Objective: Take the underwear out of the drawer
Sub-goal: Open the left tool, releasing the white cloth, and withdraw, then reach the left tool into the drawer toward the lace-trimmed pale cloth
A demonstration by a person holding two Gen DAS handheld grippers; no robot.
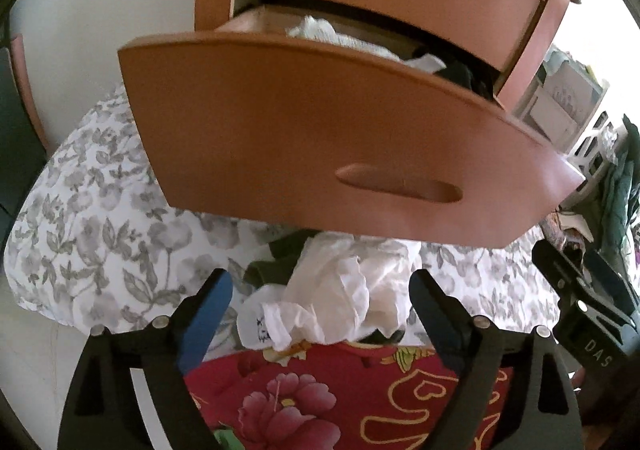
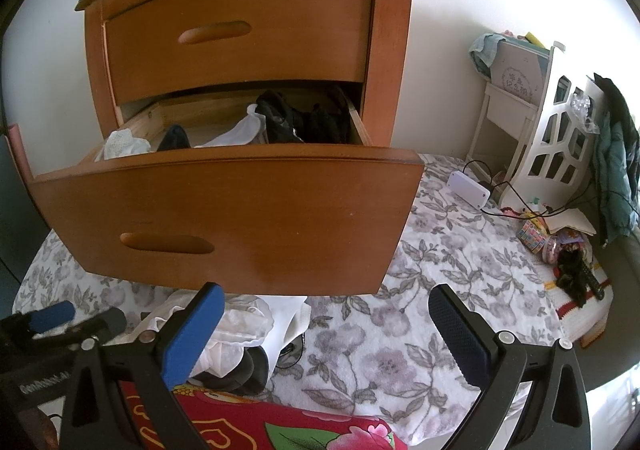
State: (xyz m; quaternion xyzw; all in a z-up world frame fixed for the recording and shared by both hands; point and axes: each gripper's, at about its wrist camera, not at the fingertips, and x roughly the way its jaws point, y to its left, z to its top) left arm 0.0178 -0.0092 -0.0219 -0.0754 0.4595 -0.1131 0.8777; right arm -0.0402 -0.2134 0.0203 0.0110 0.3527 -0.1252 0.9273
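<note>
The left hand-held gripper (image 1: 320, 298) stands released over the white underwear (image 1: 340, 294) below the drawer (image 1: 304, 138); next, it should reach inside for another piece.

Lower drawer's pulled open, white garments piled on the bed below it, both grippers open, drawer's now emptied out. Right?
Not emptied. The right wrist view shows the lower drawer holding dark clothes and white pieces. The rest holds: white garments lie on the bed, left gripper and right gripper open.
</note>
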